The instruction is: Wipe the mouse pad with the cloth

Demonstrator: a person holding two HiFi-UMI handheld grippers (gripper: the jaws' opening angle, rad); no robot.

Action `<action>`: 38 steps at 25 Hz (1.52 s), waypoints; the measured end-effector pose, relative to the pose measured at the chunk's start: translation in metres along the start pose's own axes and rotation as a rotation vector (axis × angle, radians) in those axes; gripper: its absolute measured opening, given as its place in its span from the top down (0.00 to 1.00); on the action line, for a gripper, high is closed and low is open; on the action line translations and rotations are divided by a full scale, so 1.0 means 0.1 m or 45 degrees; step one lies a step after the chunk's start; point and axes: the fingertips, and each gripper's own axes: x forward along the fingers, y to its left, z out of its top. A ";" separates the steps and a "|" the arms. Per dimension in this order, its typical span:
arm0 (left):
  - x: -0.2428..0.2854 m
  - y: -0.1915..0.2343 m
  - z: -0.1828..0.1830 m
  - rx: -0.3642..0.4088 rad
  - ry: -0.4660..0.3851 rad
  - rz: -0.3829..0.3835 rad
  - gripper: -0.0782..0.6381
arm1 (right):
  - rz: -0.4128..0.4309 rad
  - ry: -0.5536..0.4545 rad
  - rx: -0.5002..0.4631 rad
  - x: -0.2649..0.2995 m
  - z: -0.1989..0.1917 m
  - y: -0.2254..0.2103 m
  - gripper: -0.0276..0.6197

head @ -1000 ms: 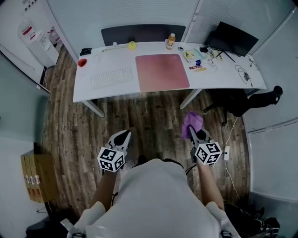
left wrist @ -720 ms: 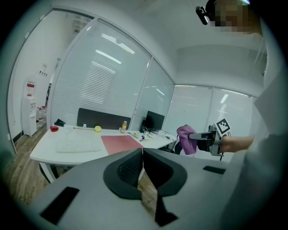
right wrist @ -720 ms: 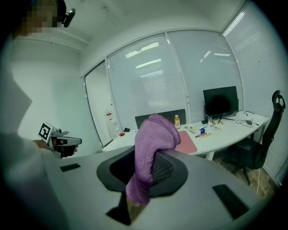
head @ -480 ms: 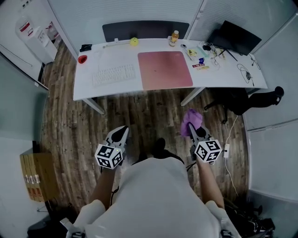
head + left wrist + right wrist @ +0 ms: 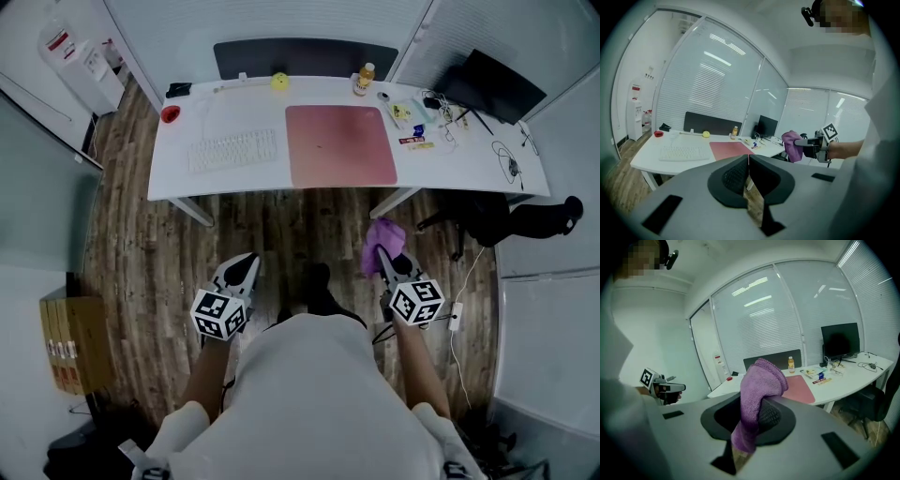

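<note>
Dark shoe (image 5: 319, 279) comes forward into view on plank floor (image 5: 281, 225) since second ago. Bottle (image 5: 362, 79) at back edge of desk (image 5: 469, 169) shows amber fill; small red dish (image 5: 169, 114), contents unreadable. Glass walls (image 5: 717, 79) with blinds around. Pink mouse pad (image 5: 339, 144) lies mid-desk beside keyboard (image 5: 233, 150). We hold left gripper (image 5: 748, 164) jaws pressed together, empty; right gripper (image 5: 752, 416) clamps purple cloth (image 5: 761, 378), well short of desk.

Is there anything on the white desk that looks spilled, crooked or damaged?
Nothing stands out. The pink rectangular mouse pad lies flat and square on the white desk, beside the white keyboard. Small items crowd the desk's right end, but nothing looks spilled. The purple cloth is clamped in the right tongs.
</note>
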 end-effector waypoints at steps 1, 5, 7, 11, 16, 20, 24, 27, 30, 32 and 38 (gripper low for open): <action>0.06 0.00 0.03 0.004 -0.003 0.003 0.86 | 0.009 0.005 0.001 0.07 0.03 -0.06 0.83; 0.35 0.02 0.16 0.016 -0.017 0.009 0.86 | 0.055 0.023 -0.008 0.36 0.19 -0.26 0.83; 0.49 0.06 0.21 0.005 -0.019 0.024 0.86 | 0.078 0.040 -0.017 0.50 0.26 -0.36 0.83; 0.76 0.13 0.31 -0.023 -0.015 0.073 0.86 | 0.121 0.076 -0.031 0.76 0.41 -0.59 0.83; 1.10 0.20 0.43 -0.031 -0.009 0.124 0.86 | 0.179 0.122 -0.036 1.11 0.55 -0.88 0.83; 1.32 0.24 0.45 -0.045 0.009 0.179 0.86 | 0.242 0.175 -0.042 1.41 0.55 -1.04 0.83; 1.50 0.27 0.43 -0.065 0.037 0.232 0.86 | 0.313 0.219 -0.047 1.71 0.53 -1.13 0.83; 1.61 0.27 0.39 -0.086 0.052 0.266 0.86 | 0.369 0.256 -0.061 1.91 0.49 -1.15 0.83; 1.67 0.28 0.36 -0.112 0.062 0.291 0.86 | 0.423 0.300 -0.074 2.08 0.43 -1.11 0.83; 1.69 0.30 0.33 -0.128 0.070 0.307 0.86 | 0.458 0.331 -0.086 2.18 0.39 -1.06 0.83; 1.66 0.43 0.26 -0.165 0.089 0.352 0.86 | 0.542 0.400 -0.122 2.49 0.28 -0.85 0.83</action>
